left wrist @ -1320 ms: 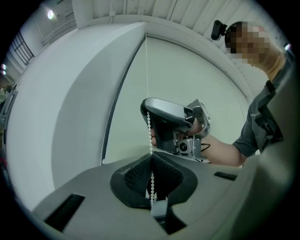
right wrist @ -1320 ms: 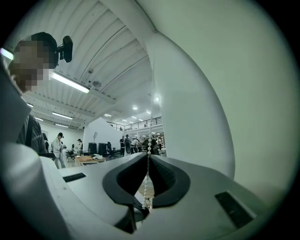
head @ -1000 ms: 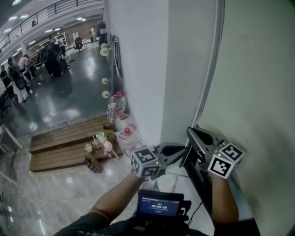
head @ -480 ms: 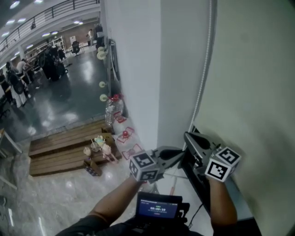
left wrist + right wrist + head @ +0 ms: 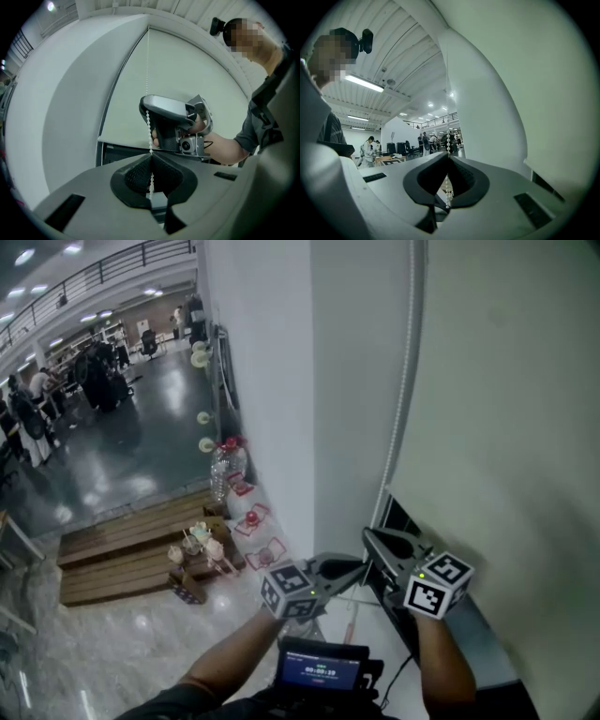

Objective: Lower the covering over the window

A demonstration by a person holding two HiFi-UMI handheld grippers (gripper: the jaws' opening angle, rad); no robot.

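Note:
A pale roller blind [image 5: 506, 409] covers most of the window; its bottom edge [image 5: 123, 140] hangs just above a dark strip of glass. A white bead chain [image 5: 405, 362] runs down the blind's left side. My right gripper [image 5: 372, 538] is shut on the chain, and my left gripper [image 5: 364, 570] is shut on it just below. In the left gripper view the chain [image 5: 148, 84] passes from the right gripper [image 5: 146, 105] down into the left gripper [image 5: 151, 157]. In the right gripper view the beads [image 5: 449, 138] run through the right gripper [image 5: 449, 156].
A white pillar [image 5: 272, 381] stands left of the window. Below lie a white sill [image 5: 375, 634], a wooden platform [image 5: 122, 549] with cups, and a water bottle [image 5: 219, 470]. People [image 5: 37, 399] stand far off in the hall. A small screen [image 5: 319, 669] hangs at my chest.
Both grippers have sunk a little together, still closed on the bead chain. The view has tilted slightly downwards.

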